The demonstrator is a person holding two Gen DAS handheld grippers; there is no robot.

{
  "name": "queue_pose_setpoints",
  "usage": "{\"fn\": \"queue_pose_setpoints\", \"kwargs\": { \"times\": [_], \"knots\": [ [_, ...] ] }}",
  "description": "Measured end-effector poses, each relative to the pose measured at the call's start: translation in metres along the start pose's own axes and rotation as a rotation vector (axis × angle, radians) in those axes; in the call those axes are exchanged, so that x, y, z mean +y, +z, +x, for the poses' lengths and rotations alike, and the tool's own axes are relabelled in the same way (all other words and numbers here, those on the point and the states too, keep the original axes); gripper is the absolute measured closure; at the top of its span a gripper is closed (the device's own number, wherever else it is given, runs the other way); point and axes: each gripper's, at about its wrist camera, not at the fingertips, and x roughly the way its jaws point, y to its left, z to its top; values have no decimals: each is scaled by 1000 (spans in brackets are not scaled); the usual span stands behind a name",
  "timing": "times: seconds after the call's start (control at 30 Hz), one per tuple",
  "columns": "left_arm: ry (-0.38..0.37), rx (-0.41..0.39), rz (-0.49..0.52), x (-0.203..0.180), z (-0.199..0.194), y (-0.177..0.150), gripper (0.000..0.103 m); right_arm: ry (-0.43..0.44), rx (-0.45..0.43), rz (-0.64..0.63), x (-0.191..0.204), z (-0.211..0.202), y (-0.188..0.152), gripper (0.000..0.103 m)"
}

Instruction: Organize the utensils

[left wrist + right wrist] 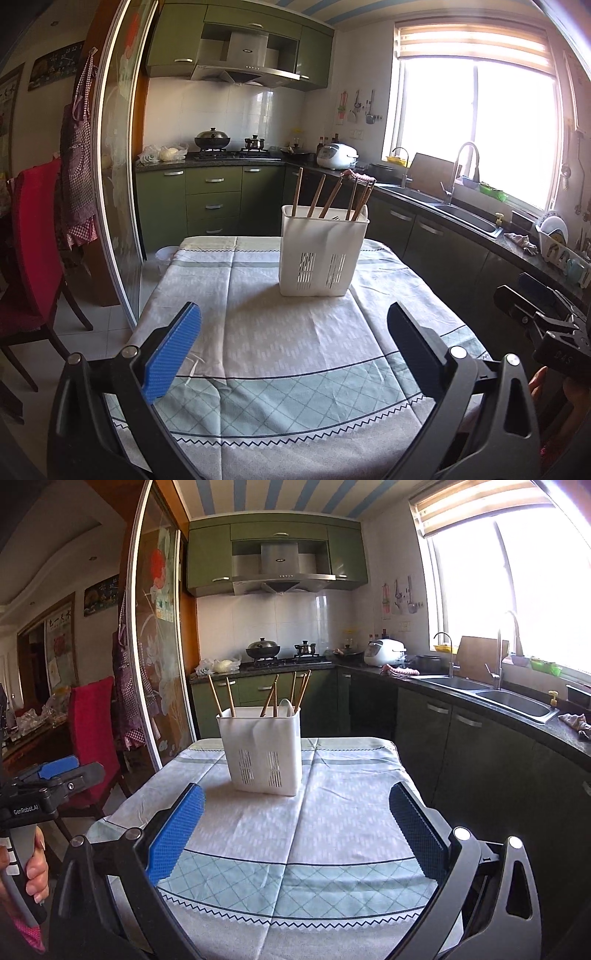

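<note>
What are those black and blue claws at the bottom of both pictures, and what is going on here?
There is no robot: a person holds one hand-held gripper in each hand, with a camera on each looking forward. One picture comes from the left gripper, the other from the right gripper. Both have their jaws open and hold nothing. Ahead, on a table under a patterned tablecloth, stands a white utensil holder with wooden chopsticks sticking out; the right view also shows a white spoon in it.
</note>
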Motion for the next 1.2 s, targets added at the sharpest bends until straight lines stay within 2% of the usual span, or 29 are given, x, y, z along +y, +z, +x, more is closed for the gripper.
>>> {"fn": "queue_pose_setpoints", "kwargs": {
  "times": [0.4, 0.73, 1.0, 1.2],
  "knots": [
    [-12, 3, -8, -1, -11, -9, 7, -24, 27, -17, 5, -1, -12, 4],
    [-17, -12, -26, 8, -18, -9, 7, -9, 21, -40, 15, -4, -10, 4],
    [4, -27, 14, 3, -20, -9, 7, 1, 20, -45, 19, -4, -10, 4],
    [-3, -25, -8, 6, -19, -9, 7, 1, 22, -44, 17, -4, -10, 4]
  ]
}}
